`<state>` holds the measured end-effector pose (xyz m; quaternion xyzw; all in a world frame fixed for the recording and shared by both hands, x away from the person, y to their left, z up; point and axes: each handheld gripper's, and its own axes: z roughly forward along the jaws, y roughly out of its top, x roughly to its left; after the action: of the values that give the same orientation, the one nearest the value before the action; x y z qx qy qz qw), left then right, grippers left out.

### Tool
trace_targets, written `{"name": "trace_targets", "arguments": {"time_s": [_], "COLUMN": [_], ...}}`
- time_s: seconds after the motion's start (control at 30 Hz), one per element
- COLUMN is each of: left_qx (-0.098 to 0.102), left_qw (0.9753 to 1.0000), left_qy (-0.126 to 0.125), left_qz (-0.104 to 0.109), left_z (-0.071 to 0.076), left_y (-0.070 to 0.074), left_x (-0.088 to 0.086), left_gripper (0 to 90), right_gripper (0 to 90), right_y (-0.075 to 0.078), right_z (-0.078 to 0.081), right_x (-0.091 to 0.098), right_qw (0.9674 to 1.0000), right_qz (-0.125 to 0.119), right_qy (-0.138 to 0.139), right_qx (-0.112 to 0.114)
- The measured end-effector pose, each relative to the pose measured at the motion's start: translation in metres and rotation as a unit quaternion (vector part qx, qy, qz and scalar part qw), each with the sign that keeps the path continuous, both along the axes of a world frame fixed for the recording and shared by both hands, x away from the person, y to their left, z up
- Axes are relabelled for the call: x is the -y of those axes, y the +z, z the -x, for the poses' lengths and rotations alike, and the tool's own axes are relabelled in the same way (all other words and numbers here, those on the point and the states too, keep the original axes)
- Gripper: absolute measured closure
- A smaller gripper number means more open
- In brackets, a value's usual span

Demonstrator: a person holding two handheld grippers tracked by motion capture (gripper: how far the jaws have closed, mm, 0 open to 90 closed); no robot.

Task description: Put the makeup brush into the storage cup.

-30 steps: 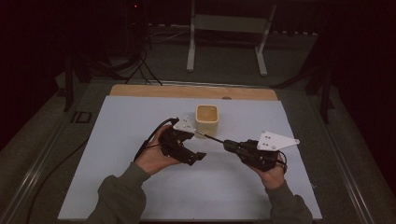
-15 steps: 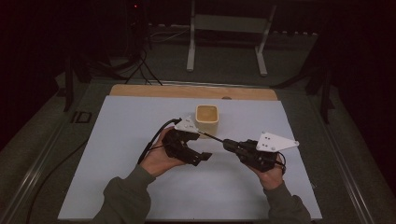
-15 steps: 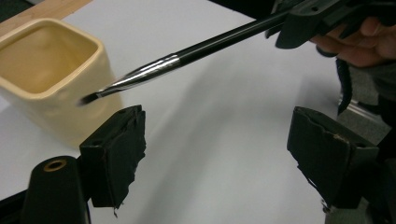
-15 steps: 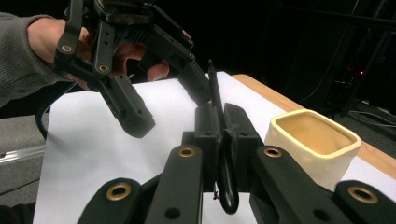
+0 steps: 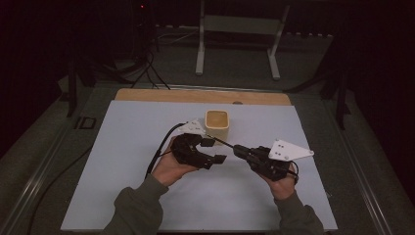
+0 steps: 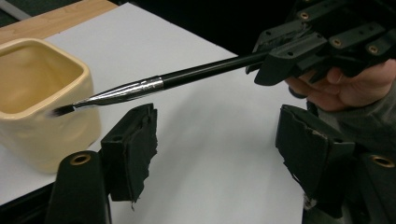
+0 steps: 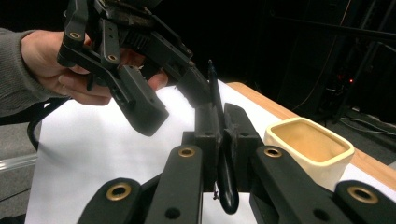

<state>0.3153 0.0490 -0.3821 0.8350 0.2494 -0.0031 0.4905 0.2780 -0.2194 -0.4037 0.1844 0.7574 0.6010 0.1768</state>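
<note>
Brush (image 6: 154,84) is sitting clamped in my right gripper (image 5: 244,152), its tip (image 6: 63,110) hovering at the cup (image 5: 217,125) rim, toward ten o'clock from that hand, ready for a handover. I'm bringing my left gripper (image 5: 215,151) alongside; its jaws have just been closing but are standing apart, gripping nothing, above the white tabletop (image 5: 122,147).

From above, the brush (image 5: 224,142) is too thin to make out between the two tools. Its tip (image 6: 60,110) is blurred near the cup (image 6: 42,93), whose left side runs off the frame, and contact can't be judged.
</note>
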Motion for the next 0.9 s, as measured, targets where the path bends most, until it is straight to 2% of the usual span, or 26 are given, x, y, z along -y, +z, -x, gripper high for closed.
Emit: {"name": "trace_targets", "arguments": {"time_s": [0.23, 0.53, 0.73, 0.9], "left_qx": [-0.019, -0.025, -0.034, -0.031], "left_qw": [0.9988, 0.9979, 0.9958, 0.9955], "left_qy": [-0.001, -0.003, -0.005, 0.0], "left_qz": [0.045, 0.06, 0.085, 0.089], "left_z": [-0.0022, -0.0035, -0.0053, -0.0056], "left_y": [-0.0016, -0.0017, -0.0009, 0.0], "left_x": [-0.0032, -0.0051, -0.0072, -0.008], "left_gripper": [32.1, 34.8, 36.3, 36.1], "right_gripper": [84.8, 84.8, 84.8, 84.8], "right_y": [0.0002, 0.001, 0.0019, 0.0012], "right_z": [0.0015, 0.0055, 0.0074, 0.0082], "right_x": [0.0004, -0.0022, -0.0018, -0.0017], "right_qw": [1.0, 0.9997, 0.9996, 0.9994], "right_qz": [-0.009, -0.011, -0.013, -0.015], "right_qy": [-0.003, -0.008, -0.01, -0.013], "right_qx": [0.004, 0.018, 0.025, 0.029]}}
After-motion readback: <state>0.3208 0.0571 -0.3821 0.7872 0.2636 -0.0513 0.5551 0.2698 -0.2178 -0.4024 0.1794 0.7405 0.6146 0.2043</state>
